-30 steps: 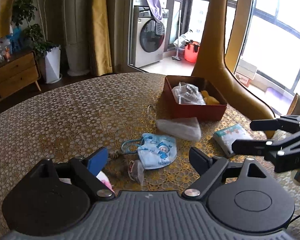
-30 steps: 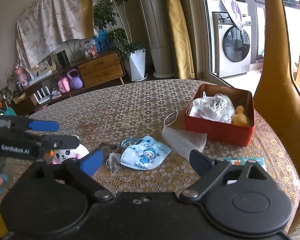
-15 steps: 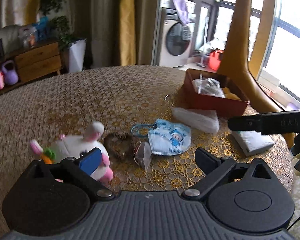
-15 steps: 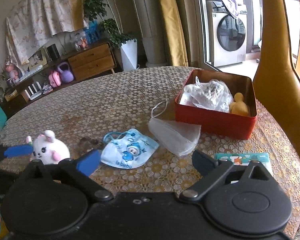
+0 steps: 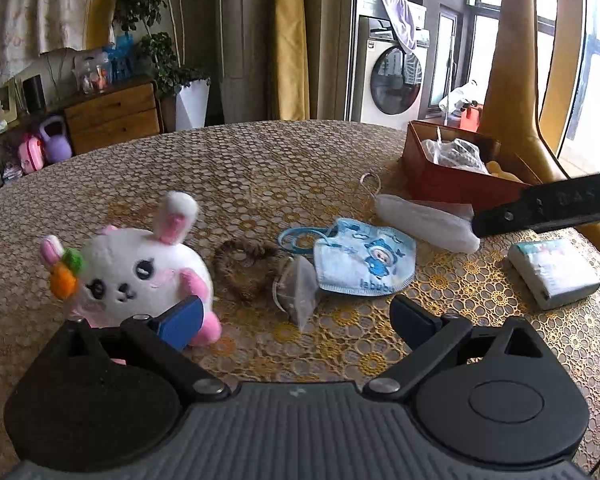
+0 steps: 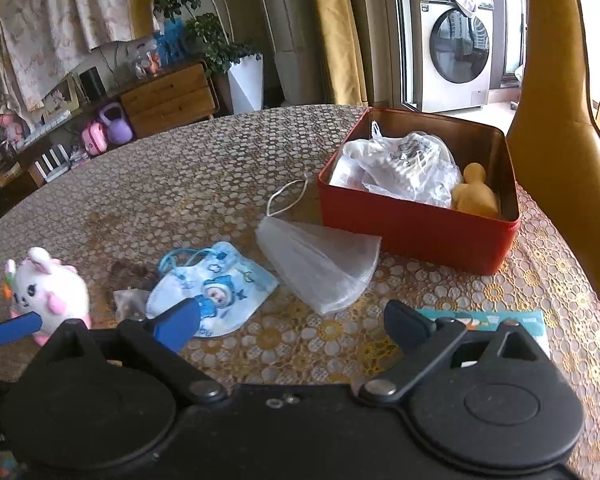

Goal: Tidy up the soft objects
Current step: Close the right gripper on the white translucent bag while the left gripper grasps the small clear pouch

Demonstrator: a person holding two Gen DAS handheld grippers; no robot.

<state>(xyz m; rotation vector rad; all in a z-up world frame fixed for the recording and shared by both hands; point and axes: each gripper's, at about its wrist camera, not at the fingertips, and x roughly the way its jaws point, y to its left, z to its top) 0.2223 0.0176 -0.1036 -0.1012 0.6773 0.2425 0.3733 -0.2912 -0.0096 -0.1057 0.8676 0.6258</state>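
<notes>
**Soft items spread ahead of two spread grippers, red tin waiting**

The left gripper (image 5: 296, 316) is seen with its fingers held wide apart and nothing between them. Just beyond its left fingertip the plush bunny (image 5: 136, 268) is found, sitting upright on the patterned table (image 5: 240, 172). The right gripper (image 6: 292, 322) is likewise spread and empty, and directly ahead of its left fingertip the blue printed mask (image 6: 216, 288) is laid flat.

Further ahead of the right gripper, and slightly to its right, the white mask (image 6: 320, 268) is seen lying just in front of the red tin (image 6: 416, 228), very close to its front wall (contact cannot be confirmed). Inside the tin a crumpled plastic bag (image 6: 400, 164) and a yellow soft toy (image 6: 476, 196) are already held.

The bunny is judged light and squashy; a grip across the round body is likely to hold better than one on an ear, which would probably let it swing. The masks are judged thin, limp and nearly weightless, so a pinch at a raised fold or edge is advised, since a flat sheet may be missed by the fingertips. The ear loops (thin, elastic) are thought a poor hold.

A tissue pack (image 5: 552, 272) is seen ahead-right of the left gripper, and a small clear pouch (image 5: 298, 286) directly ahead of it.
</notes>
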